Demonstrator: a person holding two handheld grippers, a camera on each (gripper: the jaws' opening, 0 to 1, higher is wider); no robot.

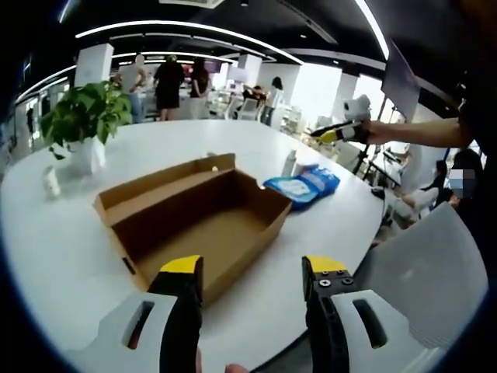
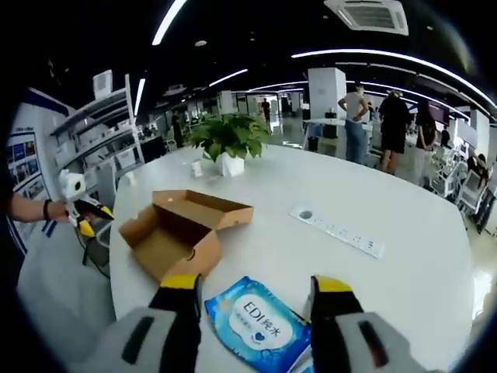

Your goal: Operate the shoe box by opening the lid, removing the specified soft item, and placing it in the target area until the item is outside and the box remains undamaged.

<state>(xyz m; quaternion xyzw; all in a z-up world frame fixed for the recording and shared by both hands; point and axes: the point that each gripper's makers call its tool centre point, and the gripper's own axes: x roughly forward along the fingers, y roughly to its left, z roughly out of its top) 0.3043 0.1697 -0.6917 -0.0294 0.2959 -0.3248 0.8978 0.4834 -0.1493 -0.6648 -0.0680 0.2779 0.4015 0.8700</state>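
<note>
with the shoe box open on the bench and the wipes pack outside beside it, both tools, jaws wide and empty, should back away without nudging the box.

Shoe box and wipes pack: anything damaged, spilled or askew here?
Nothing stands out. The shoe box sits open and looks empty and intact on the white table; the blue wipes pack lies flat beside it, outside.

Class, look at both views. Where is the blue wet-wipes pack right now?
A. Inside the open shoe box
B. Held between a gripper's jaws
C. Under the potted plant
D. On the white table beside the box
D: the wet-wipes pack lies flat on the white table, outside the open, empty shoe box.
</note>
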